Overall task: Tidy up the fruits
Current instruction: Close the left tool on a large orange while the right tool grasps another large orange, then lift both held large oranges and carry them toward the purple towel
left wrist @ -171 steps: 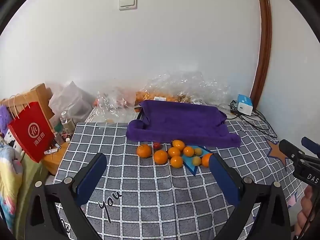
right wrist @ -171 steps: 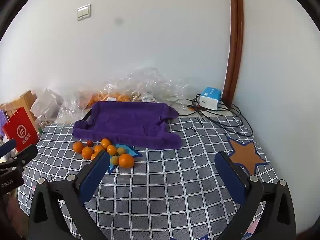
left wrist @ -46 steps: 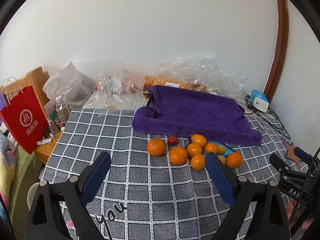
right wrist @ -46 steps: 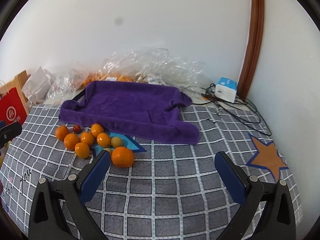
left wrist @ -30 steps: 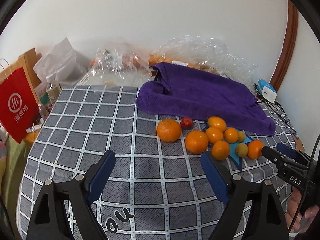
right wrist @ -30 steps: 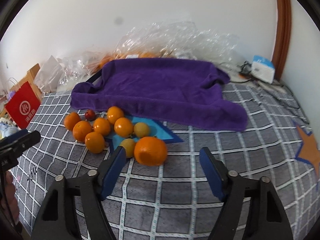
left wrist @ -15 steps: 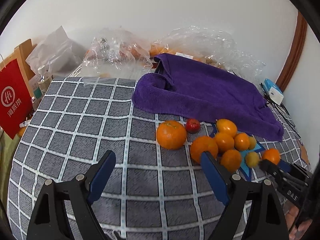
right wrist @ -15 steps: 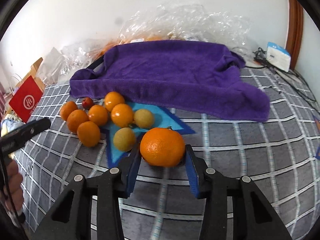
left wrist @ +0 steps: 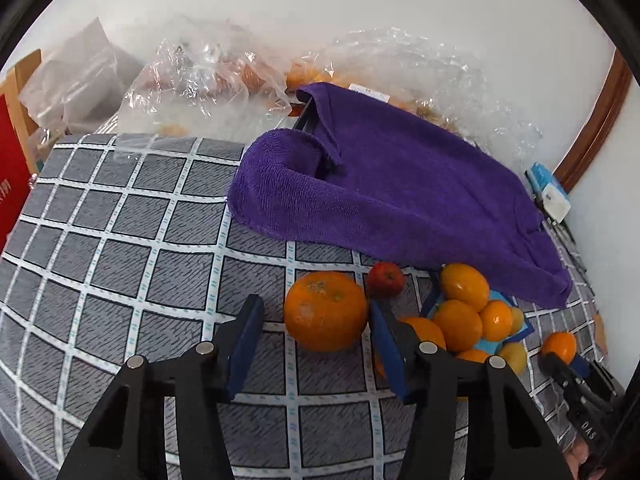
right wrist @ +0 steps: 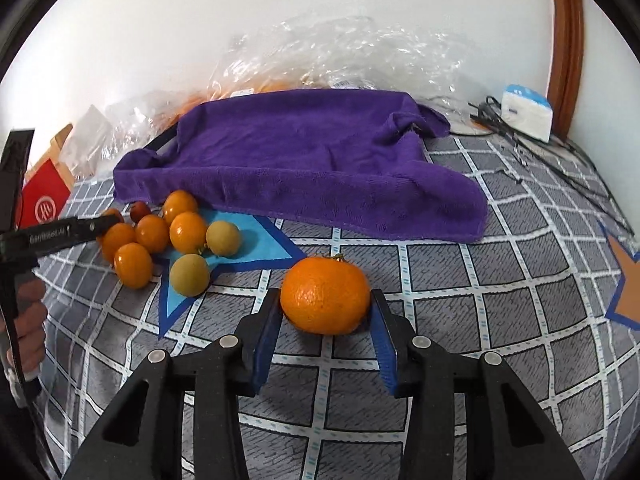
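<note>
Two large oranges lie on the checked cloth covering the desk. One orange (right wrist: 325,295) sits between the right tool's (right wrist: 325,322) blue pads, both pressing its sides. The other orange (left wrist: 326,311) sits between the left tool's (left wrist: 316,338) closing jaws, right pad touching, left pad apart. Smaller fruits (right wrist: 160,236) cluster left of the right tool; a purple towel (right wrist: 312,160) lies beyond.

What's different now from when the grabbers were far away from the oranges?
Both grippers came down to the fruit. The right gripper closed on a big orange. The left gripper is closing around another orange, one pad not yet touching. The purple towel and small fruits stayed put.
</note>
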`<state>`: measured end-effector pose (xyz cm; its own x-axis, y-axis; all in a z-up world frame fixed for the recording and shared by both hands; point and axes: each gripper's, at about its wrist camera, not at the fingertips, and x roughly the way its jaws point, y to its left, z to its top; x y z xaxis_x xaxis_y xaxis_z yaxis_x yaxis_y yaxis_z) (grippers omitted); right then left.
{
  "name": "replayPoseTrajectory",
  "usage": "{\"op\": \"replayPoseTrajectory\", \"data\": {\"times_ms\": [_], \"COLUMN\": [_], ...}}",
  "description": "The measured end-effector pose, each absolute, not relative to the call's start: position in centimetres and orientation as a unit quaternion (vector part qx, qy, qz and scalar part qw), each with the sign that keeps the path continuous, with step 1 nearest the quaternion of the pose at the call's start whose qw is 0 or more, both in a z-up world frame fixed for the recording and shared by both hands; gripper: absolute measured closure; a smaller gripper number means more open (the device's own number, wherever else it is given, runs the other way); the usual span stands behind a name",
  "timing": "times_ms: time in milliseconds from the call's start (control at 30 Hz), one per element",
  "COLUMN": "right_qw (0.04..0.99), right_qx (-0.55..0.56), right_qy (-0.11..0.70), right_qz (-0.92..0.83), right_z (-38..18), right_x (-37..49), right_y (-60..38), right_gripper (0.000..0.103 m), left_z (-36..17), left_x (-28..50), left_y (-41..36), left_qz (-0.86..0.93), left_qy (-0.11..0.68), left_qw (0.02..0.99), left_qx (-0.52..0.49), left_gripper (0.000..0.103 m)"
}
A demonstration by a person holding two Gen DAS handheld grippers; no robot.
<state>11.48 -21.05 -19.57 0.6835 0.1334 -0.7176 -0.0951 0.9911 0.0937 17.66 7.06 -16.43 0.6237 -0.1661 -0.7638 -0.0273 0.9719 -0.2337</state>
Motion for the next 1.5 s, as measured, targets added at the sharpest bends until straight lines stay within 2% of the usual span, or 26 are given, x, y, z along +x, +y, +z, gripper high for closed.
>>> {"op": "replayPoseTrajectory", "data": {"times_ms": [67,200,367,667,867,1500], "right_qw": [0.918,0.914,0.913,0.915,0.915,0.926], "right_qx": [0.017,0.021,0.02,0.006,0.021,0.063], "right_qy": [0.392,0.4,0.404,0.4,0.4,0.368], "right_qz": [0.063,0.06,0.063,0.05,0.047,0.048], "right_z": [-19.6,-19.7,-19.8,-19.8,-19.8,-18.5], "right_x": [11.4,11.8,11.9,11.8,11.9,10.4], "right_y": [-20.7,-20.7,-20.7,-20.4,-20.9,-22.6], "right_gripper": [0.059,0.059,0.047,0.046,0.06,0.06], "left_z": [-16.7,-16.8,-16.7,-16.2,-15.8,-14.4], "left_x": [17.4,17.1,16.8,16.3,15.9,14.7], "left_y": [6.9,6.1,6.0,7.3,7.6,9.1], "left_qz": [-0.043,-0.042,-0.043,-0.03,-0.026,-0.032], "left_qy": [0.424,0.416,0.407,0.386,0.368,0.331], "left_qw": [0.899,0.905,0.908,0.915,0.922,0.93], "left_qx": [-0.105,-0.083,-0.083,-0.111,-0.118,-0.16], "left_gripper": [0.053,0.063,0.063,0.063,0.064,0.064]}}
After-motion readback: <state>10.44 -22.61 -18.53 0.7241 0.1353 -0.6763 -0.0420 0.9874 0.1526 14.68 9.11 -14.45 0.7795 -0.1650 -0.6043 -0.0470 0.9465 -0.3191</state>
